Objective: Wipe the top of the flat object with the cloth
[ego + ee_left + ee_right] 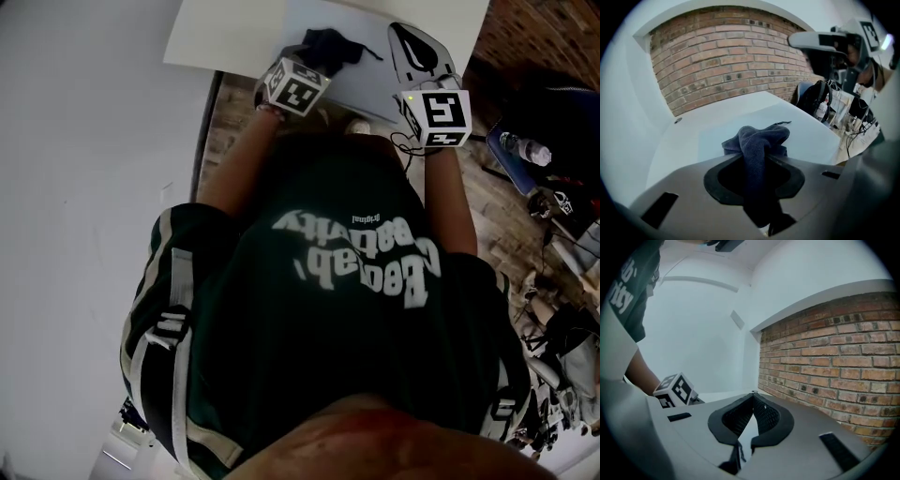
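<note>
While the dark cloth (759, 138) is pinched tight in the left claw (755, 161), its bunched-up end is seen resting on the pale flat sheet (811, 136), which is laid on the white bench (665, 154) up at the top middle of the head view. The right claw (753, 395) is held at the upper right of that frame, tips pressed together and nothing gripped, and a brick wall (834, 357) can be made out just past it
</note>
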Tool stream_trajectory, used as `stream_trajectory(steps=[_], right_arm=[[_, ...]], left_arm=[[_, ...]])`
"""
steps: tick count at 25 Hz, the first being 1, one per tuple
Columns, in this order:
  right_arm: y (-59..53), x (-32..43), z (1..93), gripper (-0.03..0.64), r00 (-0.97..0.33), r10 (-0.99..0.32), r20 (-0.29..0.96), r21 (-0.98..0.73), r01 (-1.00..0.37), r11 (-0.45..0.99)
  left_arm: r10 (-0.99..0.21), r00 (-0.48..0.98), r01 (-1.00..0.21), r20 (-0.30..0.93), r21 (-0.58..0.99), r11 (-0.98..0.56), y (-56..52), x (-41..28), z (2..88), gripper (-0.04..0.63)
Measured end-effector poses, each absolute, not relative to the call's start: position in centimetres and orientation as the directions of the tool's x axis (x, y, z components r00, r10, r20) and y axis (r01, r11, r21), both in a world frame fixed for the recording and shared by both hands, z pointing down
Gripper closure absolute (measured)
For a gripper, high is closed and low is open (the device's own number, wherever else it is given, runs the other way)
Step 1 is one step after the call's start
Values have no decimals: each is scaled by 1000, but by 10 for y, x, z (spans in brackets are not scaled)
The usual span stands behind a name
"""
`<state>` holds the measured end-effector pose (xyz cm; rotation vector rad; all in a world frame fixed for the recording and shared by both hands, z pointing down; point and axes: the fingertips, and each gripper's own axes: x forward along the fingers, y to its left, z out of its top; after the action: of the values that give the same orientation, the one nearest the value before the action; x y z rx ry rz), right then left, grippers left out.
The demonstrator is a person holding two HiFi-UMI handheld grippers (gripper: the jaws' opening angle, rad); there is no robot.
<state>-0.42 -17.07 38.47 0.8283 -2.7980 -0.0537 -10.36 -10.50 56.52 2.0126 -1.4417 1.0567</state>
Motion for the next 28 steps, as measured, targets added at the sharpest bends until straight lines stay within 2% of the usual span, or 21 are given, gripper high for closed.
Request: stream_trajectory(steps=[14,28], right_arm=[[-188,14,388,623,-771,-588,245,104,-582,806],[-192,-13,390,623,-820,-517,244,108,-507,855]], left_arm=[[-608,104,-950,787,-102,-294,-209,-128,567,486],[-603,126,-954,787,-71,-291,-141,-119,566,486]])
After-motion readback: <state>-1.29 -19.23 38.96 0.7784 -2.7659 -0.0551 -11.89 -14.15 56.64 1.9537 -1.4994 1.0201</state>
